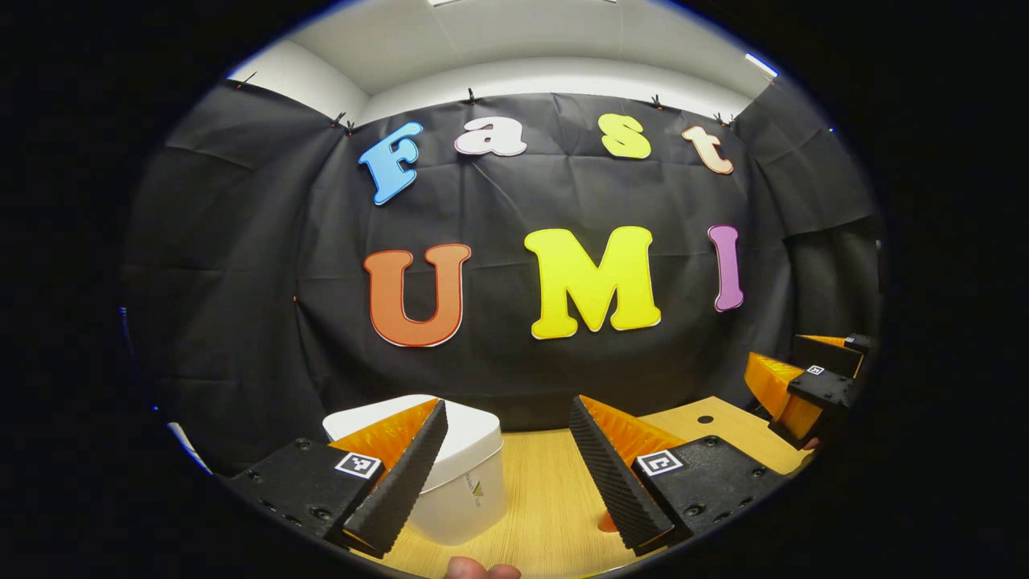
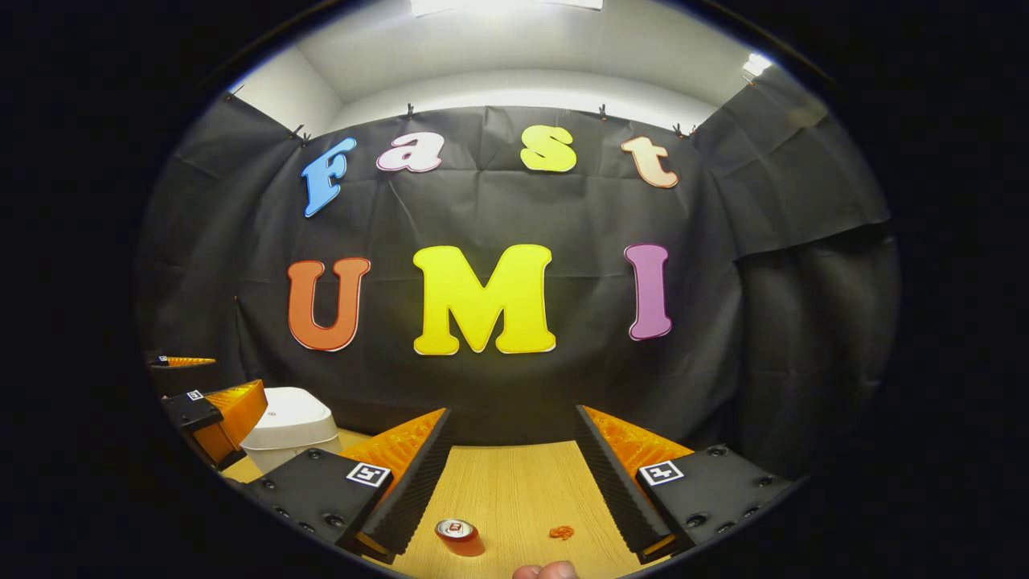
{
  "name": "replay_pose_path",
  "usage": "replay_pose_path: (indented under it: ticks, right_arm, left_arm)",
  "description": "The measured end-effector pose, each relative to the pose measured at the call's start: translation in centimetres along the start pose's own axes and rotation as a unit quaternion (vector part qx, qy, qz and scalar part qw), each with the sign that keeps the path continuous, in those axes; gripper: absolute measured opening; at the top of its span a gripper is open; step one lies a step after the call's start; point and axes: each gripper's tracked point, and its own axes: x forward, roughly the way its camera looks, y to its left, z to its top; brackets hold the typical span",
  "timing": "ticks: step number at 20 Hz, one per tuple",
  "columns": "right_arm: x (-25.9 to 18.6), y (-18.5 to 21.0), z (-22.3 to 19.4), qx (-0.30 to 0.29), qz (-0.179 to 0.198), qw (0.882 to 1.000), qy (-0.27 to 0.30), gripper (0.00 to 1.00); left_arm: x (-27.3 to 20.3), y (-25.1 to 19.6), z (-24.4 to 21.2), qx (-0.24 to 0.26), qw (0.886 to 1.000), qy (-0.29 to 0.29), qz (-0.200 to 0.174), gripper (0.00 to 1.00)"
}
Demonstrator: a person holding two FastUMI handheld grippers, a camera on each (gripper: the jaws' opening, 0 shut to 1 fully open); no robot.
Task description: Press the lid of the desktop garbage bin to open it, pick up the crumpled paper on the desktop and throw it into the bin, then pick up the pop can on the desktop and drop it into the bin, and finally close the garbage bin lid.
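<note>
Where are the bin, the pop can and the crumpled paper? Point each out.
garbage bin [image 1: 470,438], left gripper view, on the closed lid's top.
pop can [image 2: 460,537], right gripper view, on its upper rim and side.
crumpled paper [image 2: 561,531], right gripper view, on the middle of the small wad.

In the left gripper view, the left hand-held gripper [image 1: 506,470] hides the near left corner of the white rounded plastic bin [image 1: 470,474]. Beside the red pop can [image 2: 460,536] in the right gripper view, the small orange crumpled paper [image 2: 561,531] is too tiny to make out.

white bin [image 1: 466,474] shut, can [image 2: 460,536] upright, paper [image 2: 561,531]
</note>
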Motion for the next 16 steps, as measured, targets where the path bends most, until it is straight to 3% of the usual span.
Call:
replay_pose_path:
  ticks: [10, 16]
  right_arm:
    - [0.4, -0.6, -0.5, 0.000, 0.005, 1.000, 0.007, 0.96]
    - [1.7, -1.7, -0.9, -0.009, 0.012, 1.000, 0.016, 0.96]
  left_arm:
    - [0.9, 1.2, -0.8, 0.001, 1.000, 0.013, 0.027, 0.99]
    - [3.6, 3.6, -2.5, -0.019, 0.996, 0.044, 0.080, 0.99]
